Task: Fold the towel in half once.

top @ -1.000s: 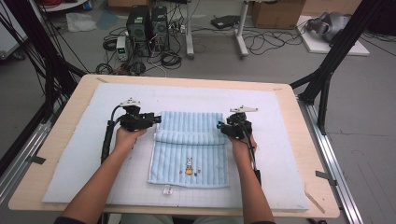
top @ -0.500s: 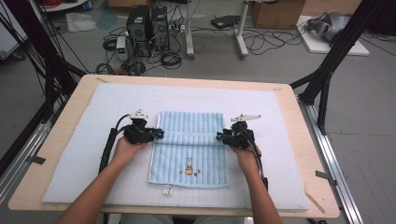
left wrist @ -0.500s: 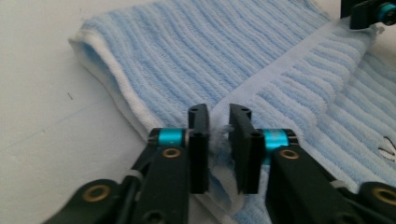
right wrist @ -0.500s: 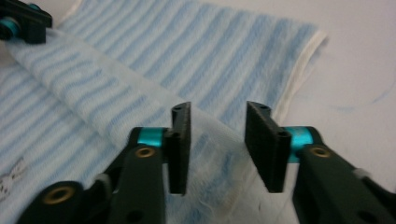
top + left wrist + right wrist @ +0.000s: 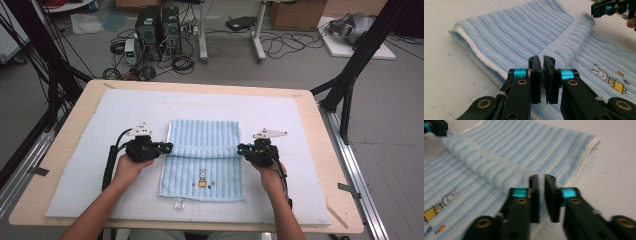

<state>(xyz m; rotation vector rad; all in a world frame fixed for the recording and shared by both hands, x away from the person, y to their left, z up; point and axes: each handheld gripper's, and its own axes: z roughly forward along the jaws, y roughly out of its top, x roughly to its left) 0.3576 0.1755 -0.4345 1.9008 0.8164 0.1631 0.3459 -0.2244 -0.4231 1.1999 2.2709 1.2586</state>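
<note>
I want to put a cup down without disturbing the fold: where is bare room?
Bare white padded mat lies left, right and beyond the blue striped towel. It is crowded at the towel's sides, by the left gripper and right gripper.

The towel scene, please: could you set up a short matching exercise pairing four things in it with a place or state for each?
Things:
1. left gripper
2. rabbit picture
3. towel
4. white pad

Places or states:
A. spread over the wooden table
B. lying folded over, with a hem across its middle
C. shut on the towel's hem
D. on the towel's near part

Pairs: 1-C, 2-D, 3-B, 4-A
</note>
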